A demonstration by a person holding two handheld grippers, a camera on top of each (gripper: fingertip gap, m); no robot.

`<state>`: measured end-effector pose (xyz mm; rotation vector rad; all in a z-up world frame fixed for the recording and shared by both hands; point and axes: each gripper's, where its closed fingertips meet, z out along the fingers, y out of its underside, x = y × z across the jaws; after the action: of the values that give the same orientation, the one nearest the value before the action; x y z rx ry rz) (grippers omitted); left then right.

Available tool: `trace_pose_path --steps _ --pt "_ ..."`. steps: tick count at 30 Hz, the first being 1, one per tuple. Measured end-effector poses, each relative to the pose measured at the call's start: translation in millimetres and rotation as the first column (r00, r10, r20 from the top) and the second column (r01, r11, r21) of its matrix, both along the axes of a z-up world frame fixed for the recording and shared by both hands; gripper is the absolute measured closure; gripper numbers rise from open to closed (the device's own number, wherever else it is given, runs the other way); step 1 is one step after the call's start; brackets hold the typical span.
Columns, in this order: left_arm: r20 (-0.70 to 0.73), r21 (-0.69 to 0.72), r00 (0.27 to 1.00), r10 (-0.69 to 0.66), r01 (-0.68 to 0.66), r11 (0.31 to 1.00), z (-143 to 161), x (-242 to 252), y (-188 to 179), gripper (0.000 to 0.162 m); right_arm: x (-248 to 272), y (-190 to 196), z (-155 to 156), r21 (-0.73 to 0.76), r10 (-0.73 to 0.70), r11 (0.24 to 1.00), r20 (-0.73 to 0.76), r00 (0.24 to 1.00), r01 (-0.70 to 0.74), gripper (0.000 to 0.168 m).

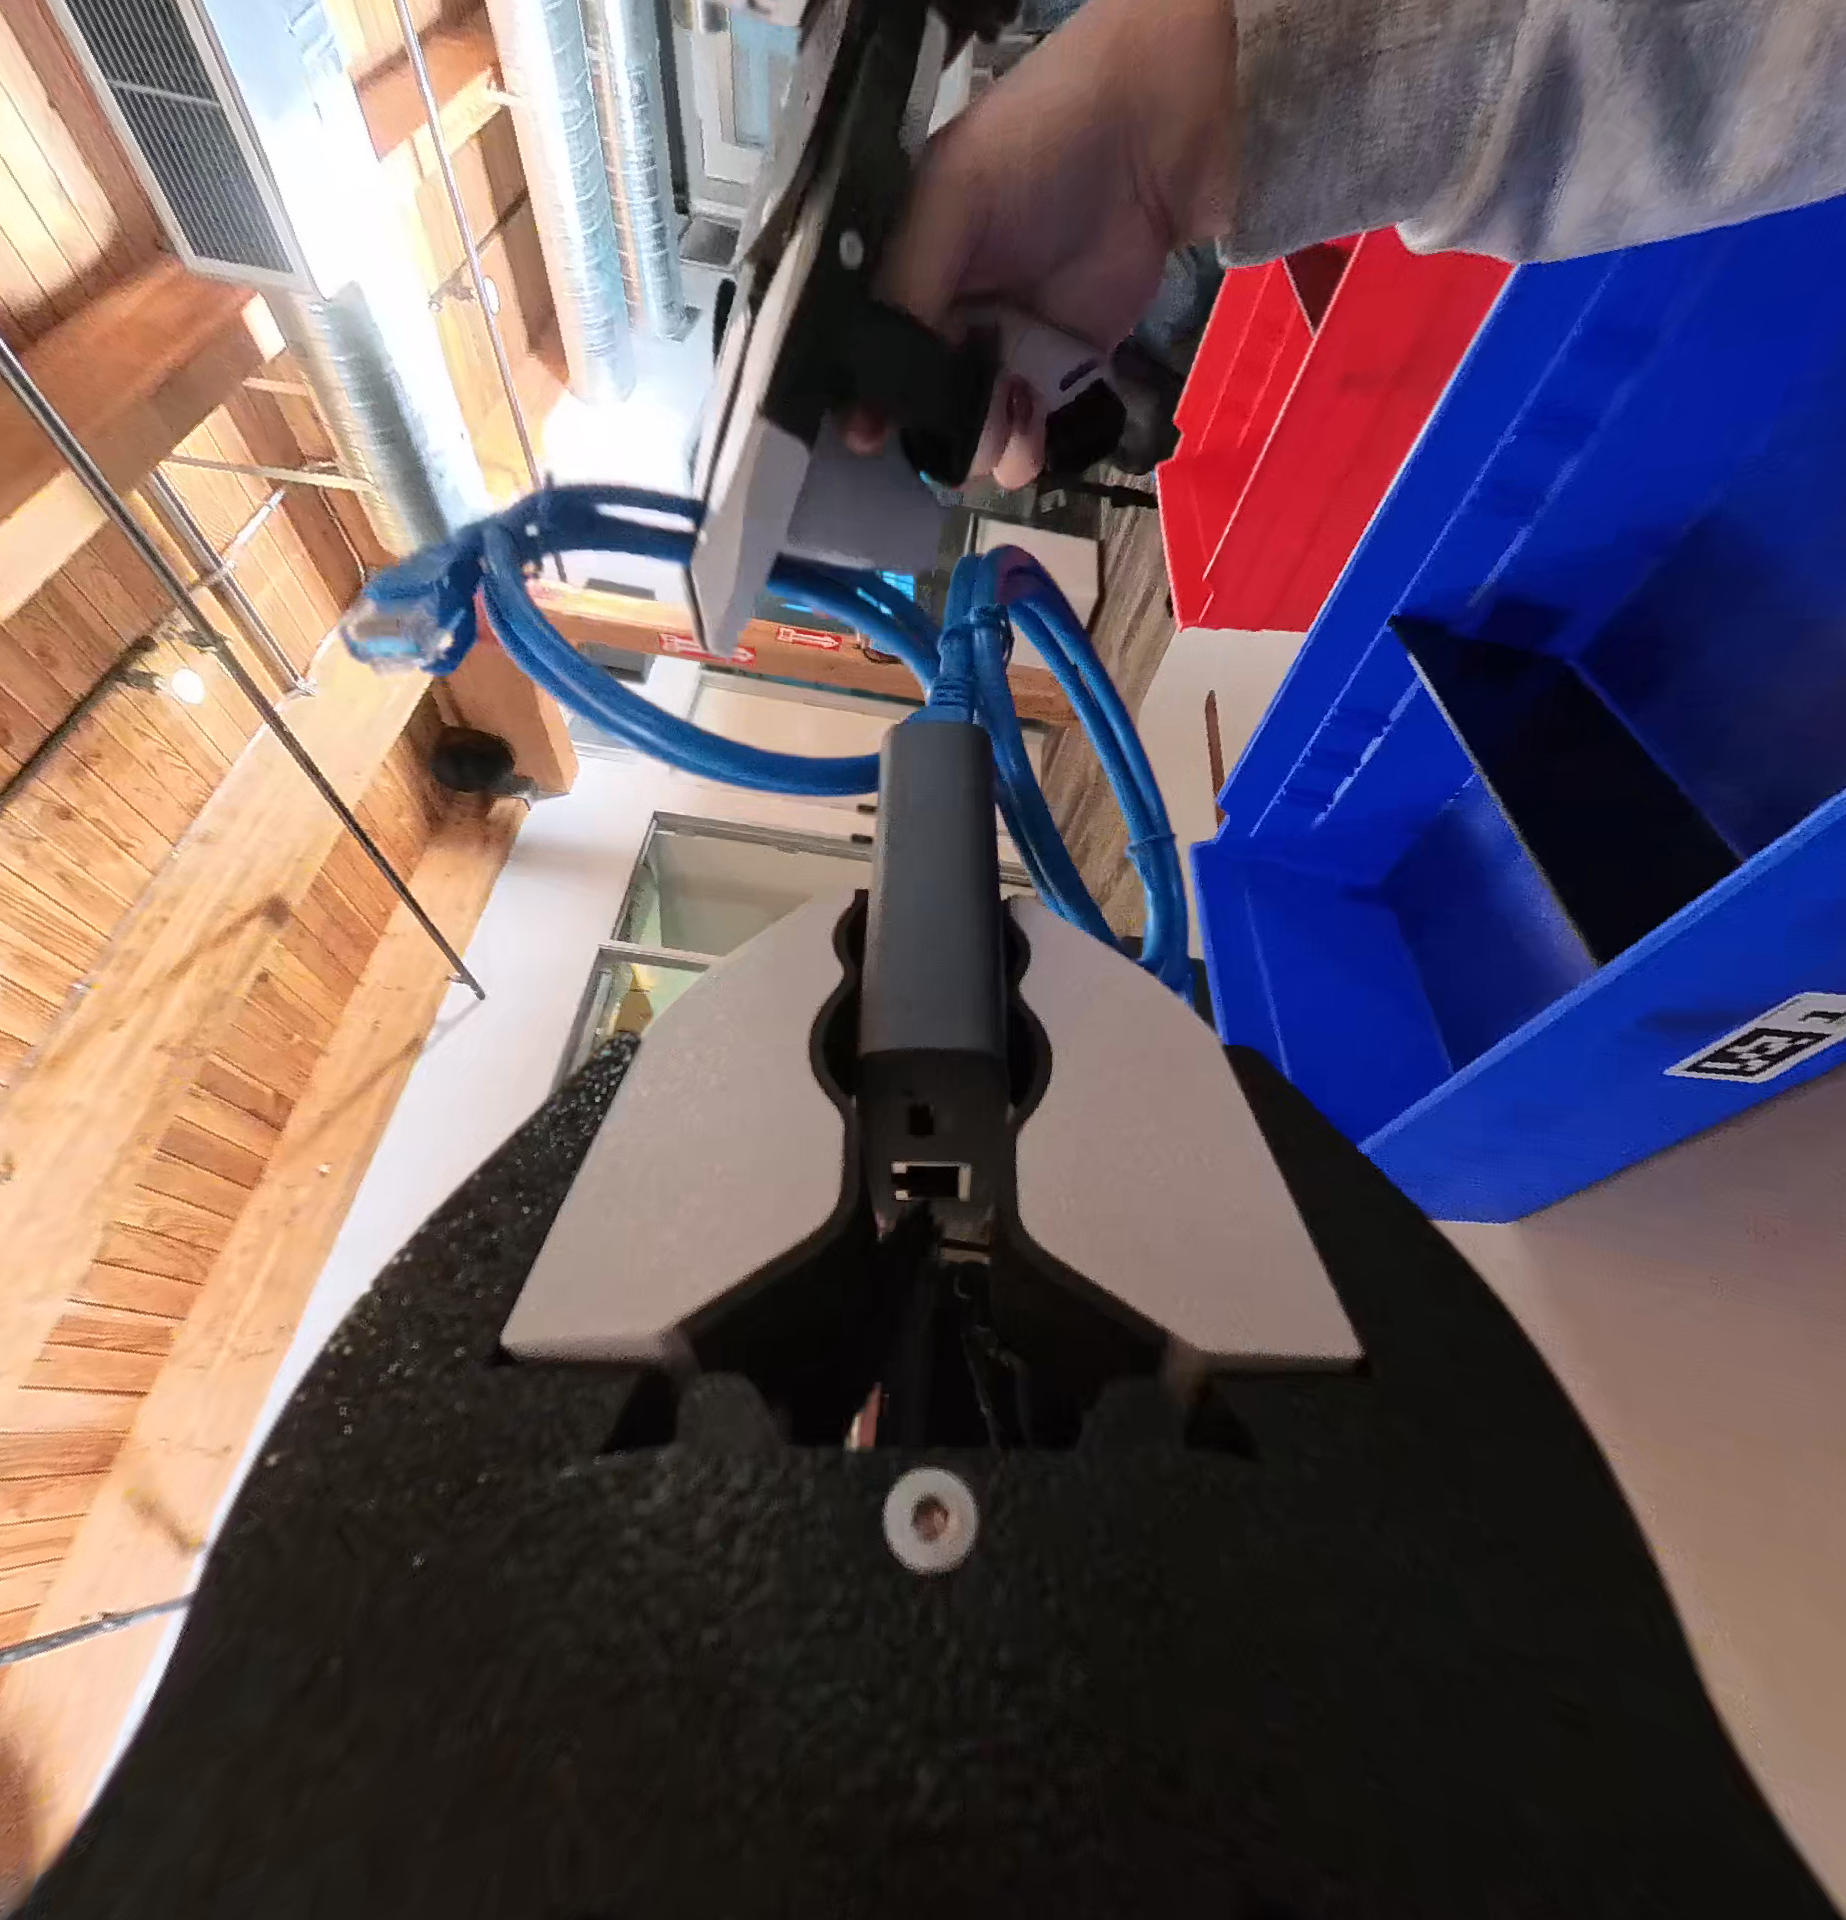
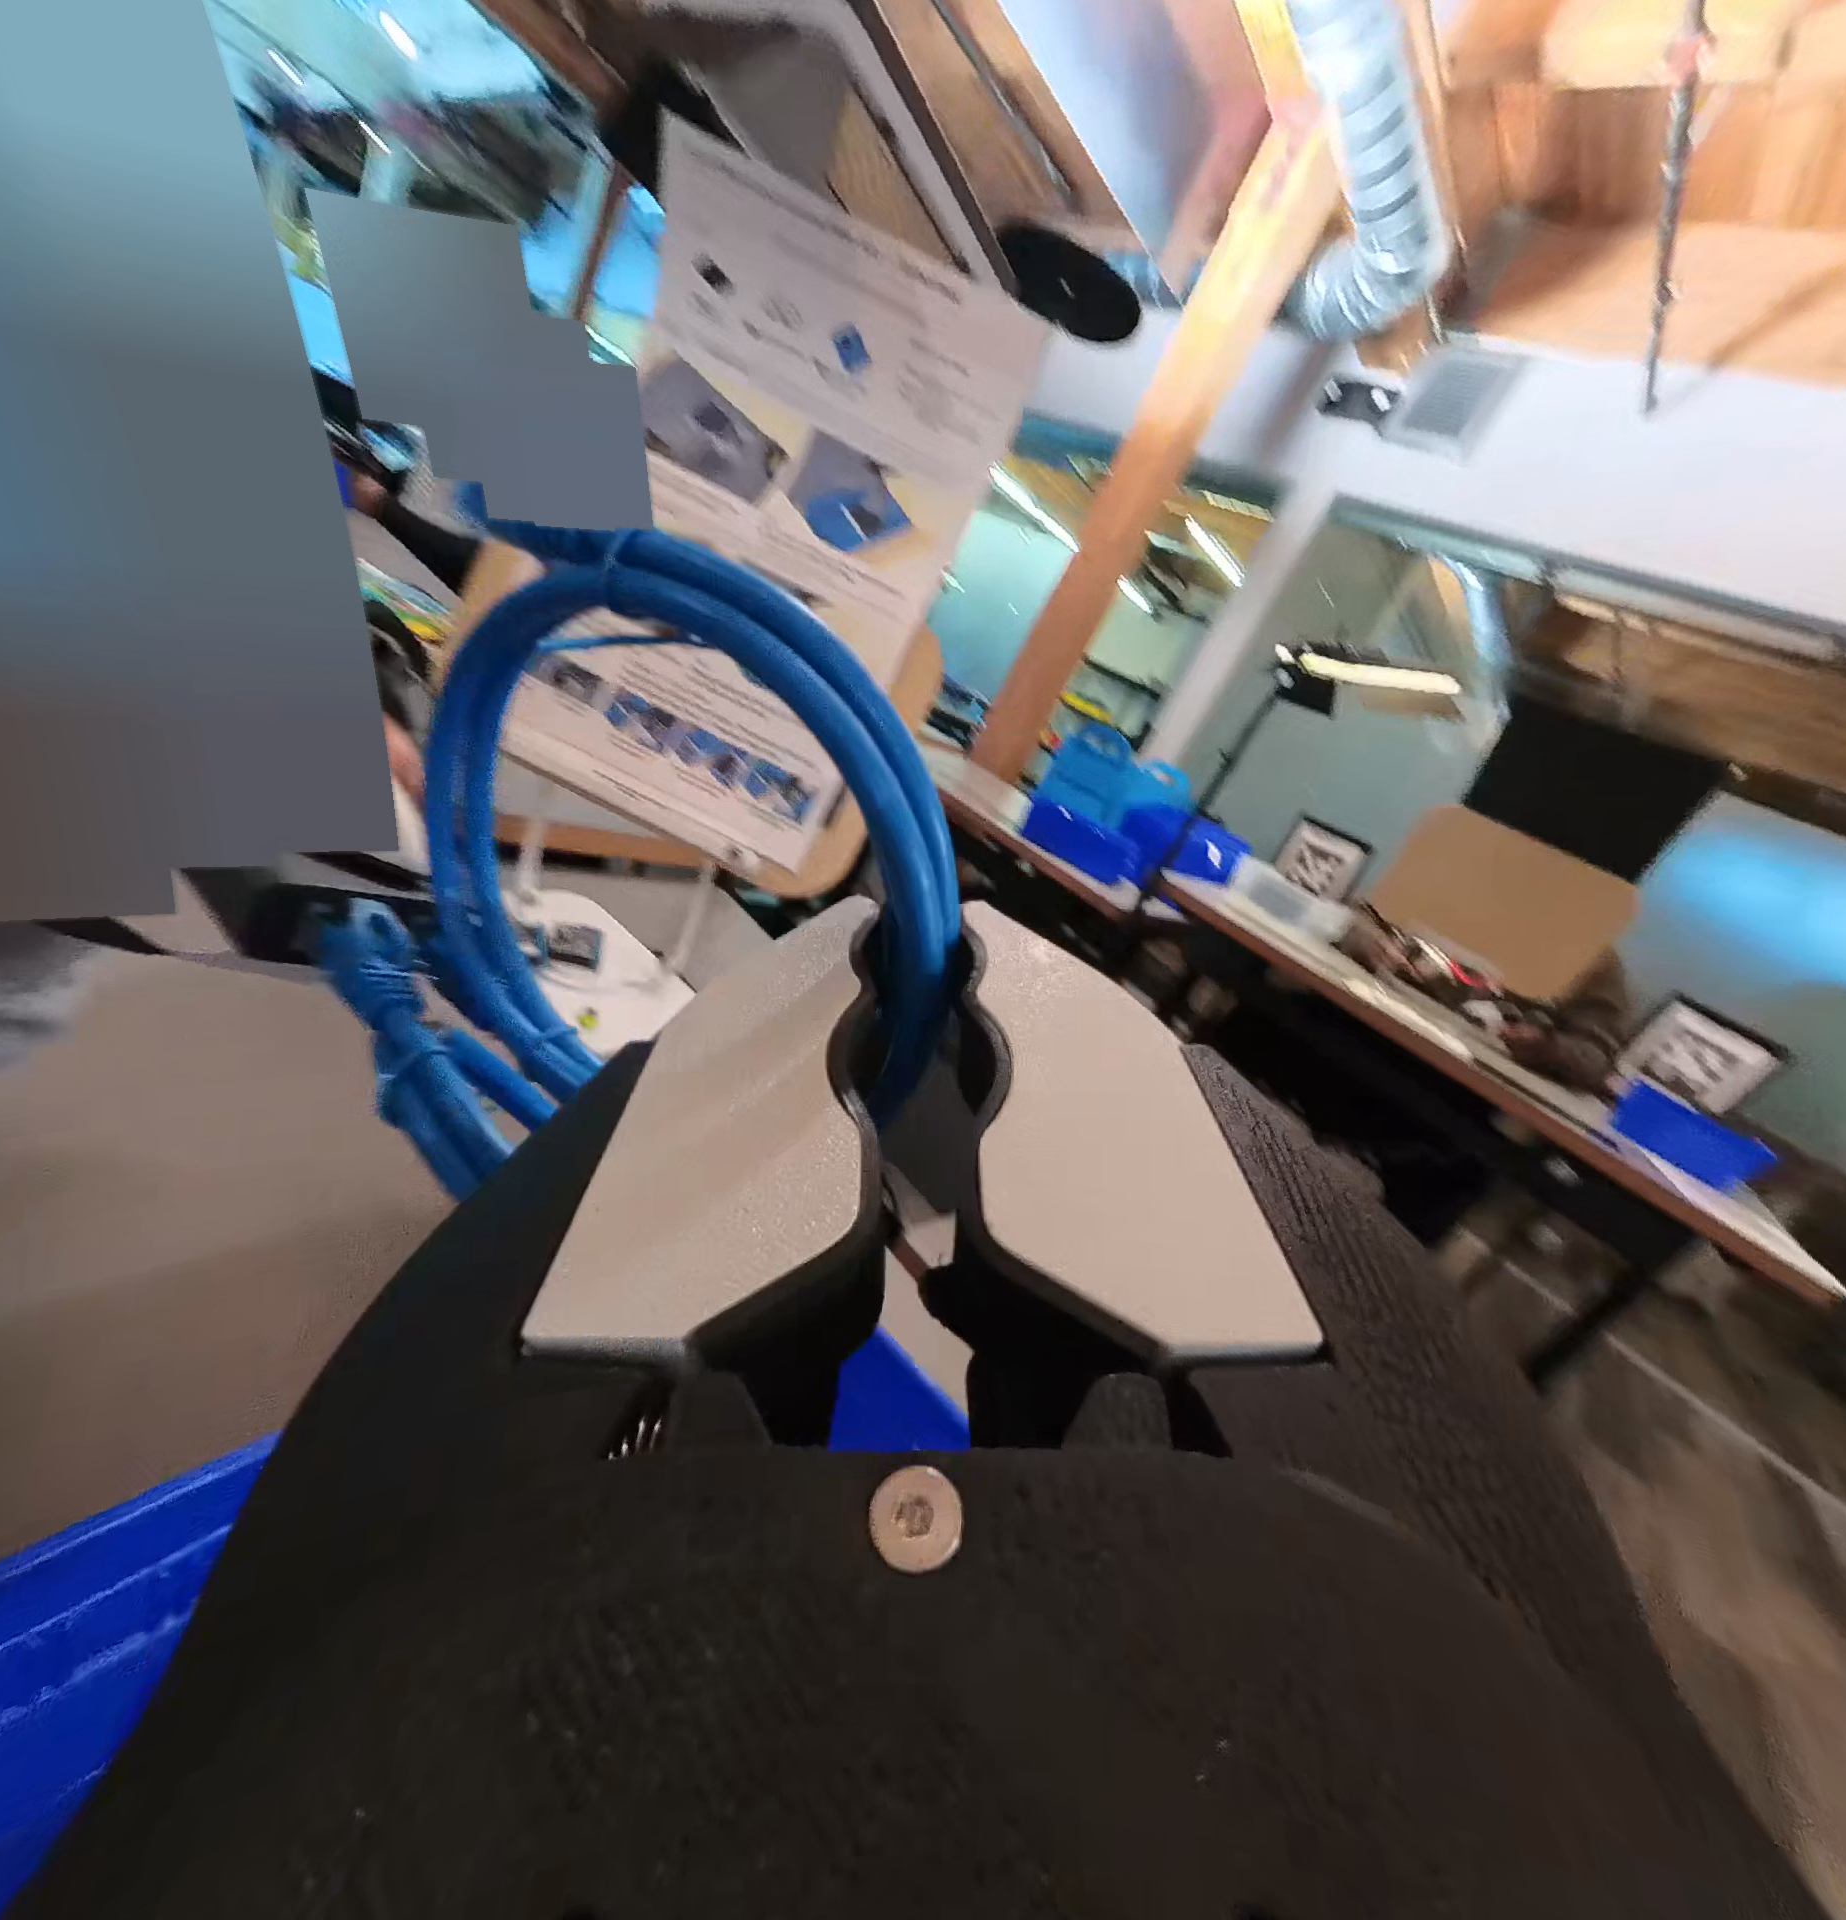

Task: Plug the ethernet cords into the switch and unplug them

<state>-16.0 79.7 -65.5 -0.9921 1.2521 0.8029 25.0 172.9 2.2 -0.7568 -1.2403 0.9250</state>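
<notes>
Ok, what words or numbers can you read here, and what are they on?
White sticker on the blue plastic bin: a black code pattern and a small mark; I don't repeat writing.
Red signs on the wooden beam: too small.
White paper poster: too blurred.
Dark grey adapter, coiled blue cable: none.

The adapter (image 1: 934, 966) sits between the left hand-held gripper's (image 1: 931, 925) fingers, the bin (image 1: 1584, 790) to its right.

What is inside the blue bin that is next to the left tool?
Nothing shows inside the blue bin: only bare blue walls and dark, shadowed compartments. Their bottoms lie in shadow, so small contents cannot be ruled out. The left tool grips a dark adapter beside it.
</notes>
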Motion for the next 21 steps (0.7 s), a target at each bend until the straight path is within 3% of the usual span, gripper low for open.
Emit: trace_pose_path --steps 4,8,14,18,21 --pt "-0.046 0.027 0.999 0.009 -0.008 1.0 -1 4 0 0.141 -8 22 -14 -0.053 -0.185 0.98 0.117 0.976 0.192 0.157" --pt "-0.038 -0.01 0.998 0.046 -0.046 0.999 -6 0 7 0.141 -16 35 -27 -0.048 -0.268 0.959 0.183 0.946 0.281 0.154" --pt "0.13 -0.111 0.972 0.194 -0.18 0.977 -6 -30 25 0.141 -13 25 -19 0.253 -0.299 0.927 0.061 0.952 0.276 0.148" --pt "0.271 -0.173 0.914 0.304 -0.264 0.949 -2 -51 35 0.141 -8 21 -16 0.492 -0.429 0.784 -0.013 0.903 0.379 0.134" --pt "0.322 -0.21 0.867 0.38 -0.326 0.922 -2 -68 39 0.141 -10 6 -15 0.607 -0.445 0.697 -0.05 0.894 0.381 0.13"
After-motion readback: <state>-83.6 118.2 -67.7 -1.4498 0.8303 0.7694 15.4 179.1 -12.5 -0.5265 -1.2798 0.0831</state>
